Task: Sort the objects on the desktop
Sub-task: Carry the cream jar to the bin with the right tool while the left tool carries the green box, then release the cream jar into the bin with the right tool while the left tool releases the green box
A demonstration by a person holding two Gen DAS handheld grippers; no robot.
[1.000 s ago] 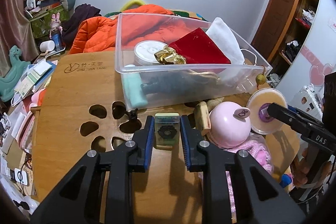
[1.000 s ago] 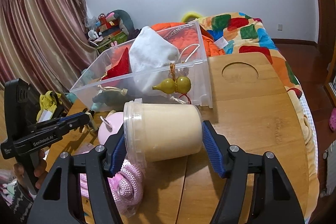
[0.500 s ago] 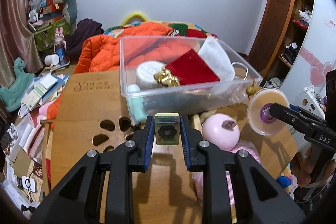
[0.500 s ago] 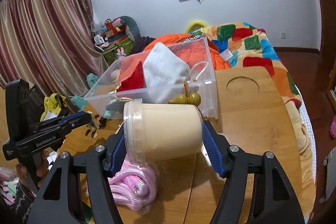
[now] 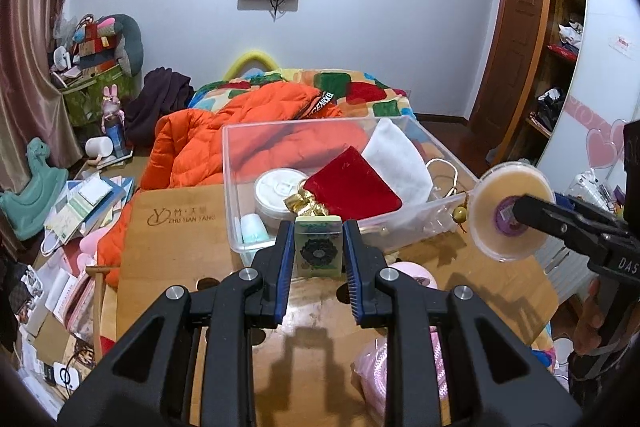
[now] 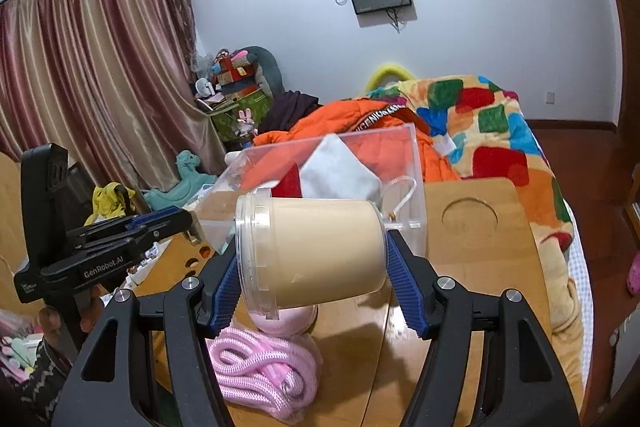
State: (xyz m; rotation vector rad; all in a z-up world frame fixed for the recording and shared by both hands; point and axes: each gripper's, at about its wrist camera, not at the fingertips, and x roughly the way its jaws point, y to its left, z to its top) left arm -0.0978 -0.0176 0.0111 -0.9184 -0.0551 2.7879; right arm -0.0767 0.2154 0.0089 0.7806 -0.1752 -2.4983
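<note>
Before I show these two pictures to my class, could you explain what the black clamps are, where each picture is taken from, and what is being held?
No robot here: a person holds a two-finger clamp in each hand, each with a camera looking along its fingers. One picture is from the left gripper, shut on a small green tile. The other is from the right gripper, shut on a beige tub held sideways. Each camera also catches the other gripper at its edge. Below is a wooden table with a clear bin holding a red pouch, a white cloth and a round tin. A pink rope lies on the table.
</note>
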